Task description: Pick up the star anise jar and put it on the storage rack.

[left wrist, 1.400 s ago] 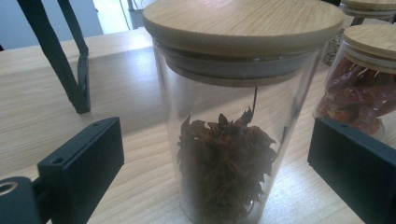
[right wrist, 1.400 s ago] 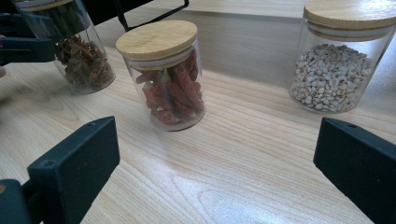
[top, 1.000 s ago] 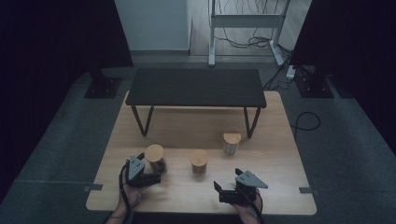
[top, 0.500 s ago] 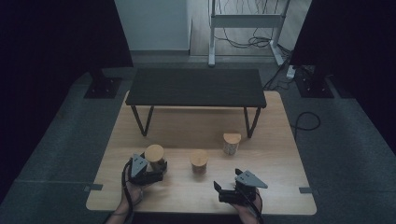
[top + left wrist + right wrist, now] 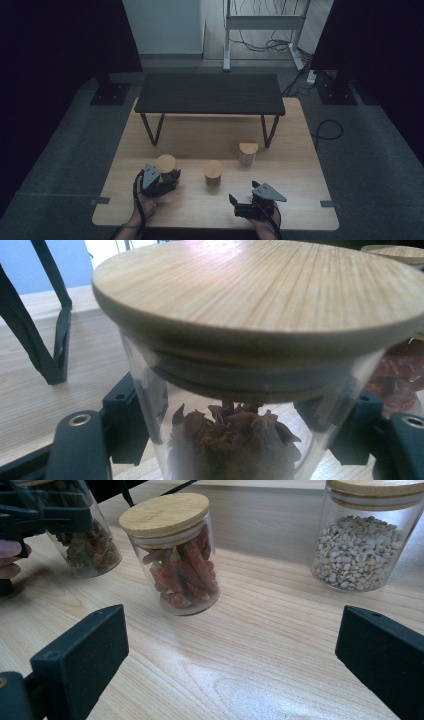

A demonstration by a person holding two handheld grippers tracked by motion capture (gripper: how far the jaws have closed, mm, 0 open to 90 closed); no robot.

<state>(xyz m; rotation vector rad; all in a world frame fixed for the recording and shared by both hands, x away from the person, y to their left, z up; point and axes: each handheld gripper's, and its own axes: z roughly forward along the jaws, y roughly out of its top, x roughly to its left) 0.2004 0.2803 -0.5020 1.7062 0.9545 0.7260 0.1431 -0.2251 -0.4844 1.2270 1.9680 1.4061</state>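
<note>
Glass, bamboo-lidded, round: we count three jars beside the black bench (image 5: 210, 94); our left gripper (image 5: 167, 181) has just clamped the star-anise jar (image 5: 235, 390), right gripper (image 5: 230, 670) gapes.

The star anise jar (image 5: 235, 440) is clear, glossy glass under a matt, fine-grained bamboo lid (image 5: 260, 295); the jars of red chillies (image 5: 180, 575) and pale grains (image 5: 362, 545) look alike; the table (image 5: 240, 670) is smooth light wood; the right gripper (image 5: 235, 660) has matt black plastic jaws.
</note>
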